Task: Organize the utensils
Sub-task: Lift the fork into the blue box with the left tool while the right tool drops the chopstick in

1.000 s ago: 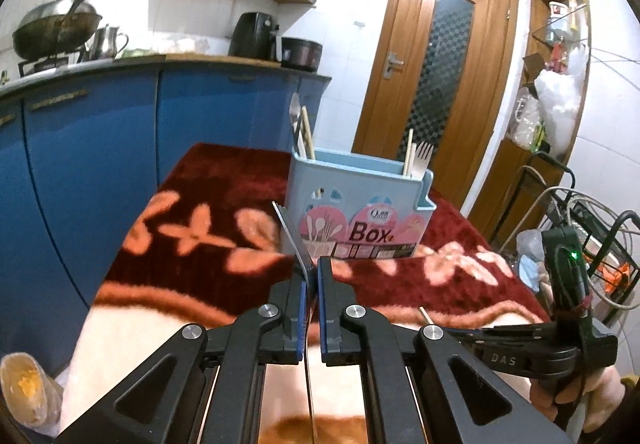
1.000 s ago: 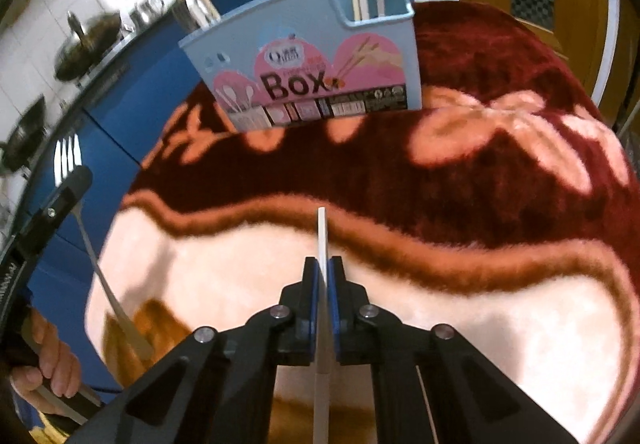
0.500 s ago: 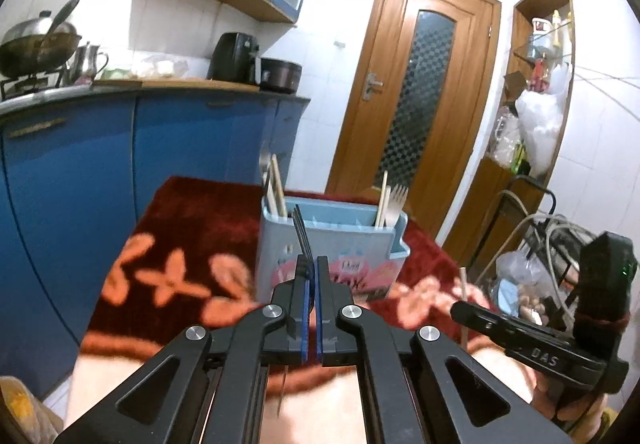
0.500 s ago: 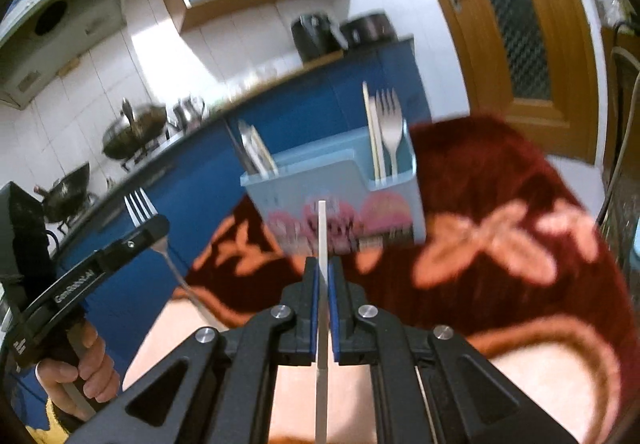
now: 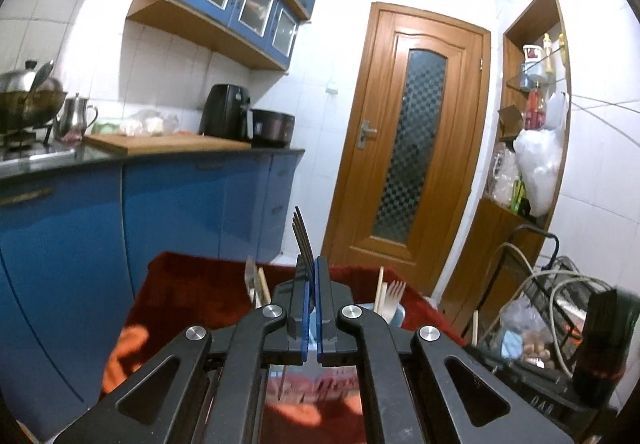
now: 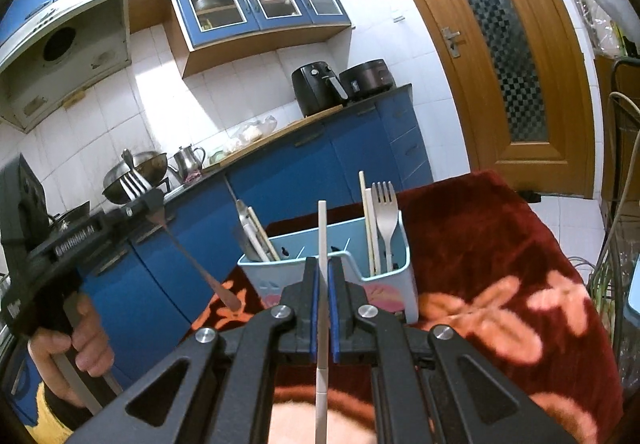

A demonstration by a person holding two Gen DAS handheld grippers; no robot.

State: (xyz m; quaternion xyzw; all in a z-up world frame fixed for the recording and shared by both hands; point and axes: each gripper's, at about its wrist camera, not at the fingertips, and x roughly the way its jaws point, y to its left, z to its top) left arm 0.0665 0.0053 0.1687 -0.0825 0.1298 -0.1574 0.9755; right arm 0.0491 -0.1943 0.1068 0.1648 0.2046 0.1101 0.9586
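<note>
You have lifted both grippers up off the bench [image 6: 500, 244] in the last second. Before, they were low over the red flower cloth. Now they are high, and the blue box [image 6: 394, 280] sits low in front of them.

Your left gripper [image 5: 312, 306] has its jaws closed on a metal fork [image 6: 160, 218]. The prongs point up and the handle hangs down toward the cloth, near the left side of the box. Your right gripper [image 6: 321, 298] has its jaws closed on a white chopstick [image 6: 322, 240]. It stands almost straight up, right in front of the middle of the box.

The box stands near the far edge of the bench. In its right part there is a pale fork [image 6: 386, 220] and a chopstick. In its left part there are more sticks and something flat made of metal; you cannot tell what it is.

So both things are picked up and ready. I think the next job is to drop each one in with its own kind. The metal fork is tilted, so its handle might bump the box wall.
</note>
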